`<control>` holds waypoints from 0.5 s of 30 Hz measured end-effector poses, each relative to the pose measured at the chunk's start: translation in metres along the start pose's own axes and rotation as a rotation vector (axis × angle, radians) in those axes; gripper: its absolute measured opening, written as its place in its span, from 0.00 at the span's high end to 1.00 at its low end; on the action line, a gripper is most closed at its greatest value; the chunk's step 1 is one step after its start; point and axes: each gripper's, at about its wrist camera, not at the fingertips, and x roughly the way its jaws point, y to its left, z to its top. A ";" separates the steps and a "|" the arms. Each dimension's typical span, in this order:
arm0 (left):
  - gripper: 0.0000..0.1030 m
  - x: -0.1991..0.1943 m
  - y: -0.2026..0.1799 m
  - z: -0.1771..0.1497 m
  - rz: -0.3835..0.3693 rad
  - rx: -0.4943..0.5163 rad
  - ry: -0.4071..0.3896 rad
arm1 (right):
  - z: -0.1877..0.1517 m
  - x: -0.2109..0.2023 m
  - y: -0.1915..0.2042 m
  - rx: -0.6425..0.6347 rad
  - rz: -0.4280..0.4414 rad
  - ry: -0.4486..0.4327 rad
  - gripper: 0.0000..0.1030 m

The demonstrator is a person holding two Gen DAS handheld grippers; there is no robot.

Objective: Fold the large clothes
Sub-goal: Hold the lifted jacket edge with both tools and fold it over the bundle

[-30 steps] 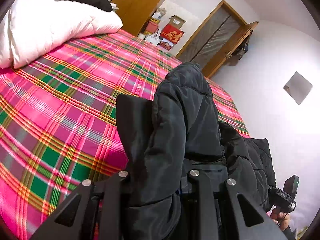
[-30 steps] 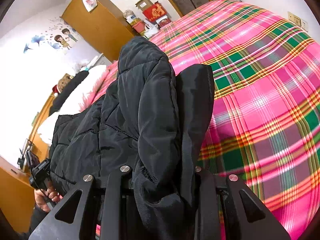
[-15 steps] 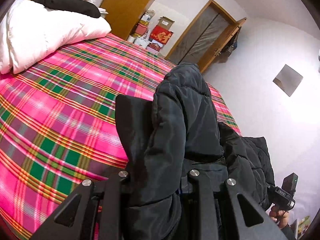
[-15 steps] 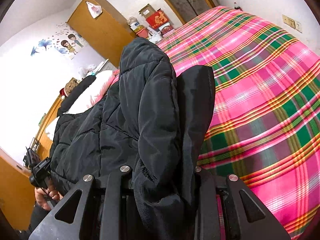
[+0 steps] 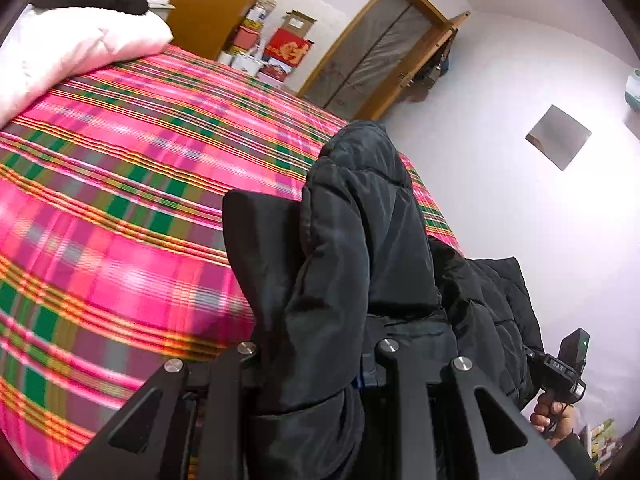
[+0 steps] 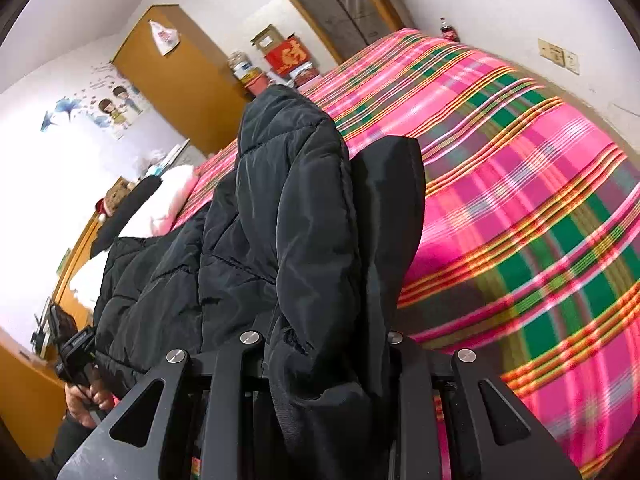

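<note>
A wide bed in a pink, green and orange plaid cotton bedspread (image 5: pixel 120 208) is filling a white-walled room, with a white pillow (image 5: pixel 80 52), a tall orange-brown wooden wardrobe (image 6: pixel 176 80), stacked red gift boxes (image 5: pixel 288 48) and a wood-framed double door (image 5: pixel 372 48) beyond. The left gripper (image 5: pixel 316 356) and right gripper (image 6: pixel 320 344) are each clamping their fingers on a fold of the black quilted puffer jacket (image 5: pixel 360 240), holding it stretched between them above the bed. Compared with a second ago, both views are sliding across the blurred plaid, and the pillow is sitting farther off.
</note>
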 end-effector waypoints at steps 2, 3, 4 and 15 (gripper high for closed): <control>0.75 0.019 -0.009 0.002 -0.014 0.002 0.012 | 0.009 0.001 -0.011 0.000 -0.010 -0.008 0.76; 0.75 0.028 -0.013 0.003 -0.020 0.007 0.017 | 0.013 0.002 -0.018 0.000 -0.016 -0.011 0.76; 0.75 0.038 -0.018 0.005 -0.026 0.011 0.023 | 0.019 0.003 -0.025 0.004 -0.023 -0.013 0.76; 0.74 0.139 -0.009 -0.028 0.043 0.007 0.125 | 0.029 0.069 -0.105 0.087 -0.089 0.053 0.71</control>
